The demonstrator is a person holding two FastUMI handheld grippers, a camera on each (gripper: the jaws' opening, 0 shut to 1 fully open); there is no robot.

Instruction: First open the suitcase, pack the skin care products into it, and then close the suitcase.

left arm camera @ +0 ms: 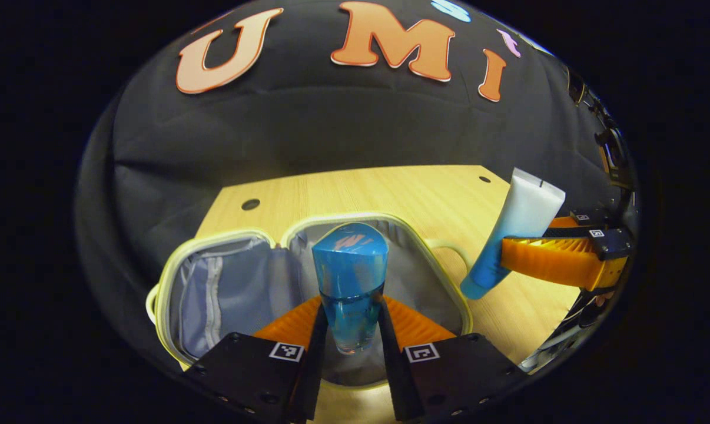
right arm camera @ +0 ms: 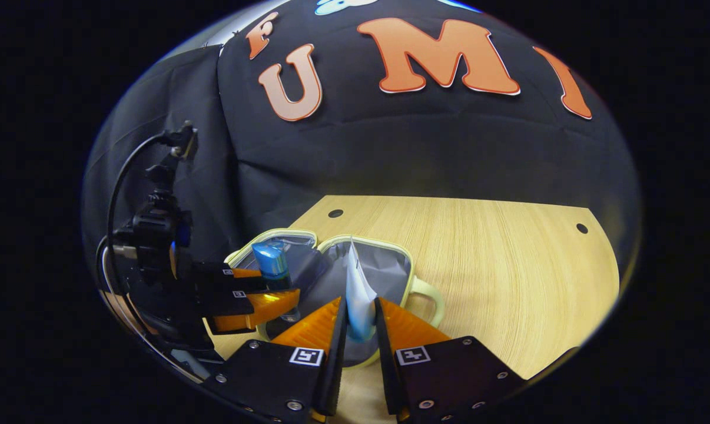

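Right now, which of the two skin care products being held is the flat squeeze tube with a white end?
The tube in the right gripper: white crimped end up, blue cap down. The left gripper holds a rounded blue-capped bottle above the open suitcase.

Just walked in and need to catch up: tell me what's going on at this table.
A person is packing skin care products into a small suitcase that lies open on the wooden table. The left gripper is shut on a blue bottle, held upright over the suitcase's grey lining. The right gripper is shut on a white-and-blue tube, also above the open case. Neither product has been set down inside, and the suitcase is not yet closed.
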